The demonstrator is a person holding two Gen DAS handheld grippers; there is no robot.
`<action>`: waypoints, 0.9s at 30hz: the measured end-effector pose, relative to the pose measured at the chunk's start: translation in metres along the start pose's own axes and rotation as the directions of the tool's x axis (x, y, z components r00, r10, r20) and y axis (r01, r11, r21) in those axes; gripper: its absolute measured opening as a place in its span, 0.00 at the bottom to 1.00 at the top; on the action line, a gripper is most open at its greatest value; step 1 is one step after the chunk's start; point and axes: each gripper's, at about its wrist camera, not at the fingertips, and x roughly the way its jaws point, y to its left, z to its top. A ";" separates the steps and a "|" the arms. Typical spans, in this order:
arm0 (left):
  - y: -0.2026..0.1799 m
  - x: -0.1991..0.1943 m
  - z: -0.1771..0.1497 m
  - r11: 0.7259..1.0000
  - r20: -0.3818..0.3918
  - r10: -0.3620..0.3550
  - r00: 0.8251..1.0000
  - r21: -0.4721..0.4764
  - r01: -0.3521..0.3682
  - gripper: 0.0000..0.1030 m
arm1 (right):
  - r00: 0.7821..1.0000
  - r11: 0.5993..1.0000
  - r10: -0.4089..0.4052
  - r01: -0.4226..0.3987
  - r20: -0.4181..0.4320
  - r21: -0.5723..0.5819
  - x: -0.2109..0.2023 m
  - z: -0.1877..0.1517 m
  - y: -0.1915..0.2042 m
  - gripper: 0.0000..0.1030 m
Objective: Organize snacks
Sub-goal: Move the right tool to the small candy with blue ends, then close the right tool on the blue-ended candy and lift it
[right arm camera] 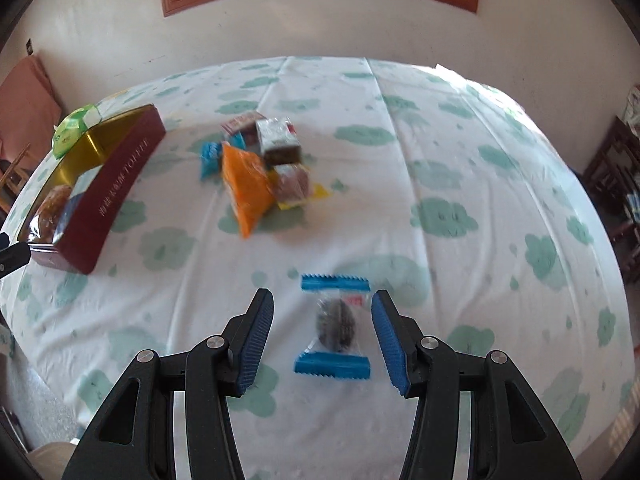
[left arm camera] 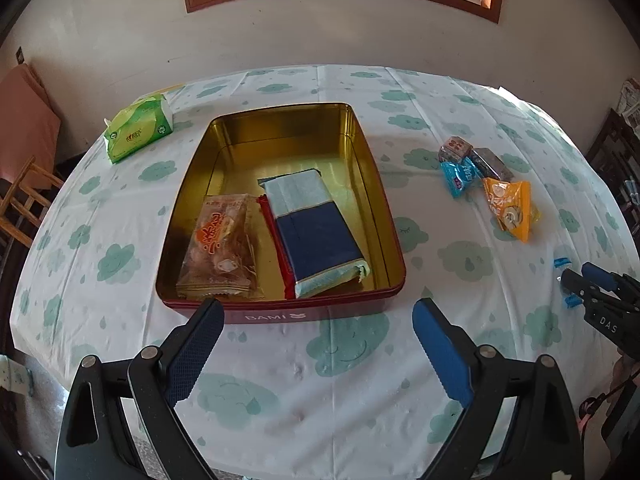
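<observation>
A red tin [left arm camera: 280, 109] with a gold inside holds a brown pastry packet [left arm camera: 220, 244] and a blue-and-white packet [left arm camera: 316, 228]. My left gripper [left arm camera: 320, 312] hovers open just before the tin's near wall, with nothing between its fingers. Right of the tin [right arm camera: 120, 188] lies a loose pile: an orange packet [right arm camera: 248, 188], a blue packet [right arm camera: 210, 156] and clear-wrapped brown cakes [right arm camera: 278, 140]. My right gripper [right arm camera: 322, 308] is open over a small clear cookie packet [right arm camera: 334, 324] with blue ends. The packet lies flat on the cloth between the fingers, and the pads do not press it.
A green tissue pack [left arm camera: 138, 132] sits behind the tin at the far left. The table wears a white cloth [right arm camera: 440, 160] with green clouds. A wooden chair [left arm camera: 20, 208] stands off the left edge, dark furniture [right arm camera: 616, 176] off the right.
</observation>
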 end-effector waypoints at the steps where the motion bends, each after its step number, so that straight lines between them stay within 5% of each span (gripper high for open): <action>1: -0.003 0.001 0.000 1.000 -0.003 -0.003 1.000 0.007 0.003 0.91 | 1.000 1.000 0.002 -0.002 -0.004 0.001 0.002 -0.001 -0.001 0.51; 9: -0.029 0.006 -0.001 0.998 -0.009 -0.025 1.000 0.051 0.026 0.91 | 1.000 1.000 0.024 -0.024 -0.014 -0.002 0.014 -0.004 -0.002 0.50; 18: -0.060 0.015 0.004 0.995 -0.015 -0.043 0.999 0.092 0.044 0.91 | 0.999 0.998 0.052 -0.051 0.004 -0.024 0.018 -0.006 -0.006 0.29; 27: -0.089 0.027 0.017 0.988 -0.013 -0.087 0.996 0.125 0.087 0.91 | 0.997 0.999 0.035 -0.035 0.068 0.009 0.032 0.016 -0.026 0.28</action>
